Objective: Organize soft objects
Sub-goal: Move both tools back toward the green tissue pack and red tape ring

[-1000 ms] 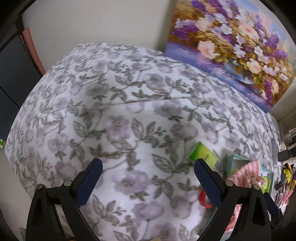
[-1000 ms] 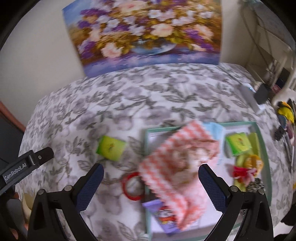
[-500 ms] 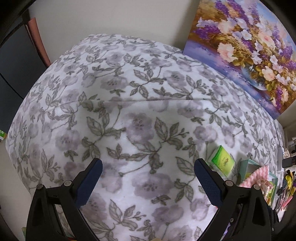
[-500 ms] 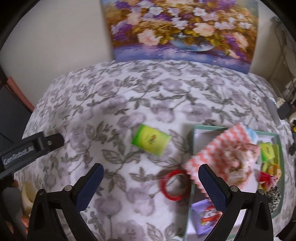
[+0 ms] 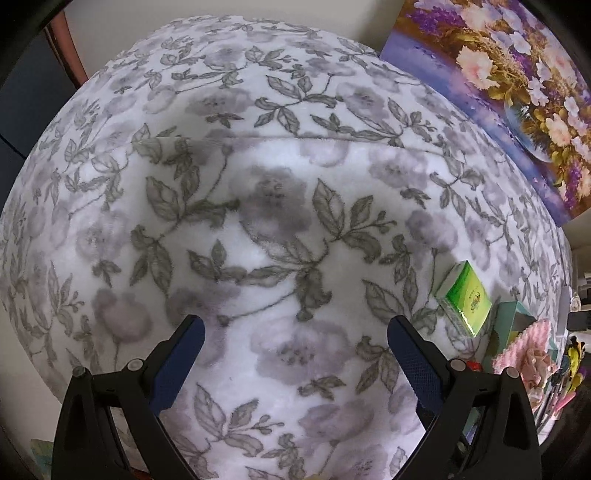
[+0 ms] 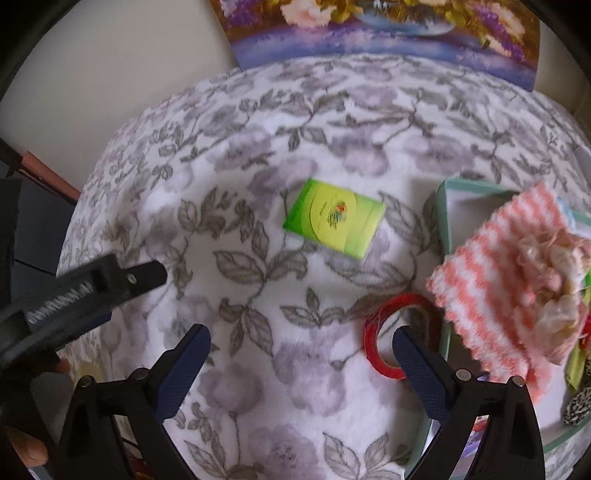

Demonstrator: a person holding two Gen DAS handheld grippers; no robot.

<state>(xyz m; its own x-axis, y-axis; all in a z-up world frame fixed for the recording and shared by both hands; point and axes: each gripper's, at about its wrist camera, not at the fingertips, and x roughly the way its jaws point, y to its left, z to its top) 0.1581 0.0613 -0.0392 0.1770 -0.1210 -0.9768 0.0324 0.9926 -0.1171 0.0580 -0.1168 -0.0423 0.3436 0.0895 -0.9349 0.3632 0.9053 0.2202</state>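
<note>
A green tissue pack (image 6: 334,218) lies on the floral blanket; it also shows at the right in the left wrist view (image 5: 465,299). A red ring (image 6: 384,332) lies beside a teal tray (image 6: 443,206). A pink-and-white striped cloth (image 6: 495,280) with a pink ruffled item on it drapes over the tray's left side. My right gripper (image 6: 301,360) is open and empty above the blanket, its right finger over the red ring. My left gripper (image 5: 295,350) is open and empty over bare blanket, left of the pack.
A flower painting (image 6: 388,33) leans on the wall behind the table. The floral blanket (image 5: 258,184) covers the whole surface. The left gripper body (image 6: 74,291) shows at the left of the right wrist view. Small coloured items (image 6: 576,369) fill the tray's right part.
Both grippers have moved left and lower over the blanket. In the right wrist view the tray and cloth have slid to the right edge and the green pack now sits near centre.
</note>
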